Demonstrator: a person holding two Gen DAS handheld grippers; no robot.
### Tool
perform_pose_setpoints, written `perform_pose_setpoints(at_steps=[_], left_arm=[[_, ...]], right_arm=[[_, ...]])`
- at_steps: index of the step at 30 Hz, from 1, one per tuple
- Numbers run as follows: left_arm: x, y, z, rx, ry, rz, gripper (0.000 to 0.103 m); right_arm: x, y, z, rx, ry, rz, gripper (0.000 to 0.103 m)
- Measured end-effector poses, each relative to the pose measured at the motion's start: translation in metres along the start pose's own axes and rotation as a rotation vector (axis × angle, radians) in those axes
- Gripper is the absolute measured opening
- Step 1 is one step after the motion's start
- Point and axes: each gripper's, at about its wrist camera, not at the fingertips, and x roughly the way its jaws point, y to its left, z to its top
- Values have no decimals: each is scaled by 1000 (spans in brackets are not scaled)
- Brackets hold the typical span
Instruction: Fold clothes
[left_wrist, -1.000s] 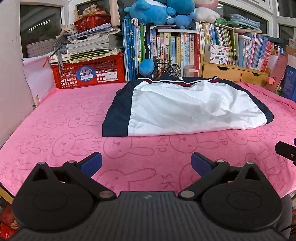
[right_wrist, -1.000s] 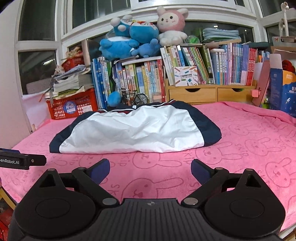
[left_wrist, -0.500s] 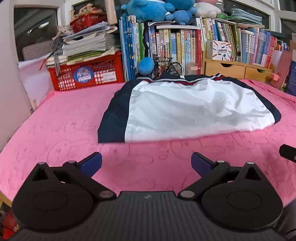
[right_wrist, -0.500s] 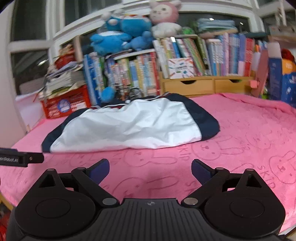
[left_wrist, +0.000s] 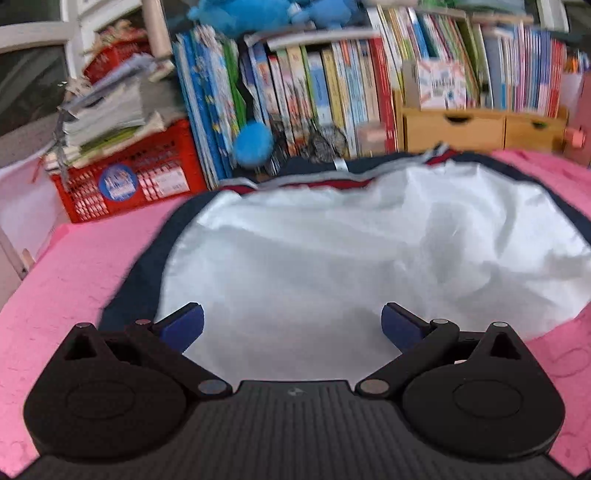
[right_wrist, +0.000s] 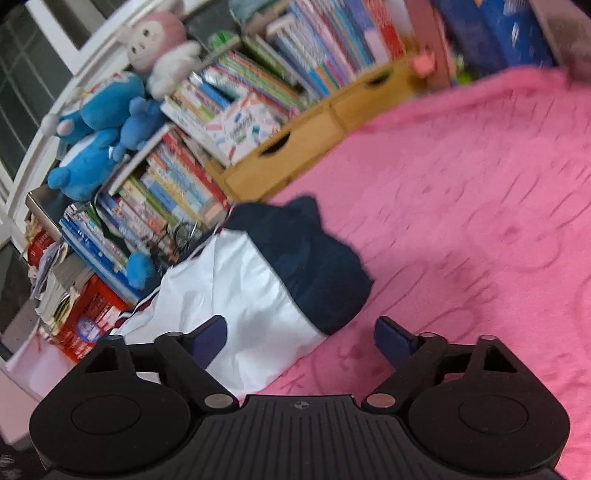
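A white and navy jacket (left_wrist: 351, 251) lies folded on the pink towel (left_wrist: 74, 266). My left gripper (left_wrist: 291, 325) hovers open over the jacket's near left part, with white cloth showing between its blue pads and nothing gripped. In the right wrist view the same jacket (right_wrist: 258, 288) lies tilted in the picture because the gripper has rolled. My right gripper (right_wrist: 299, 341) is at the jacket's near right corner. Its jaws are closing, and the white and navy corner shows between them, but the pads do not press on it.
Behind the jacket stand rows of books (left_wrist: 332, 92), a red crate (left_wrist: 133, 177) of papers, wooden drawers (left_wrist: 480, 129) and blue plush toys (right_wrist: 99, 136). A white wall (left_wrist: 22, 206) borders the left. Pink towel (right_wrist: 480, 221) stretches to the right of the jacket.
Both grippers have moved forward and down to the jacket, which now fills much more of each view. The right gripper has rolled, tilting its view, and its jaws have narrowed a little.
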Motion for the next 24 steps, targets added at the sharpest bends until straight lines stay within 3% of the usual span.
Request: perform_pose_setpoints(at_steps=[9,12,13,14,16,17,19,21,24], left_arm=[[12,-7,-17,42,-15,20,103],[14,-3,-17,21,-6,0,103],[14,0,-17,8,-1,-12,103],[15,3,-17,-5,4,-24,103],[12,12,-18,-22,17,-51,103],[5,22,-21,-25,19,-60,103],[-12,51,-29,-58,-2,-61,103],[-28,88,-41,-128,-29,-46,103],[-41,149,-61,-258,-22,5,103]], right_arm=[[32,15,7,-31,-26,-5,88],[48,14,12,40,-55,21,88],[53,10,14,87,-66,32,79],[55,9,16,119,-59,8,53],[58,8,19,166,-35,-25,30],[56,11,19,149,-41,-29,24],[44,39,19,-16,-92,-77,19],[29,89,14,-272,-186,-135,17],[16,179,-11,-639,-318,-114,17]])
